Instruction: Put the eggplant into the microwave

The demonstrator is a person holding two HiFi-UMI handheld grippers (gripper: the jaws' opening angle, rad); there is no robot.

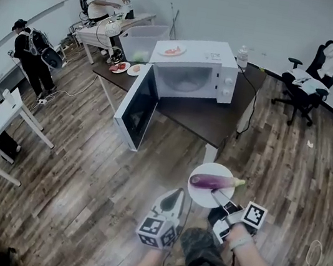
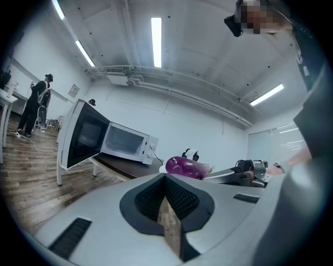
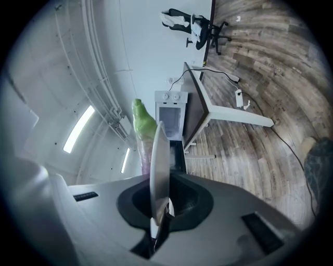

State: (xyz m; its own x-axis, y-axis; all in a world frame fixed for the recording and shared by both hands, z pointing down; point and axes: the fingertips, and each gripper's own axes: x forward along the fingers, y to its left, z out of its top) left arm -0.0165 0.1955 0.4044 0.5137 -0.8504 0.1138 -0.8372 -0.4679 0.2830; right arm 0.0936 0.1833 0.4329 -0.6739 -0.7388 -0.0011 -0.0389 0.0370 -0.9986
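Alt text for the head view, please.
The right gripper holds a white plate by its rim, a purple eggplant lying on it, above a wooden floor. Ahead, a white microwave stands on a dark table with its door open; the left gripper, jaws together, carries nothing.

Place: office-style lab or test room.
Evidence:
- plank floor point(image 1: 78, 171), white walls, ceiling strip lights point(image 2: 156, 34)
- office chair point(image 1: 317, 66) at 2 o'clock
- microwave point(image 1: 195, 74) on a dark table point(image 1: 200, 119) at 12
- white tables point(image 1: 2, 111) at 9
- person point(image 1: 100, 1) at 11 and another point(image 1: 31, 53) at 10, both wearing gear
- loose cables point(image 1: 313, 255) at 4
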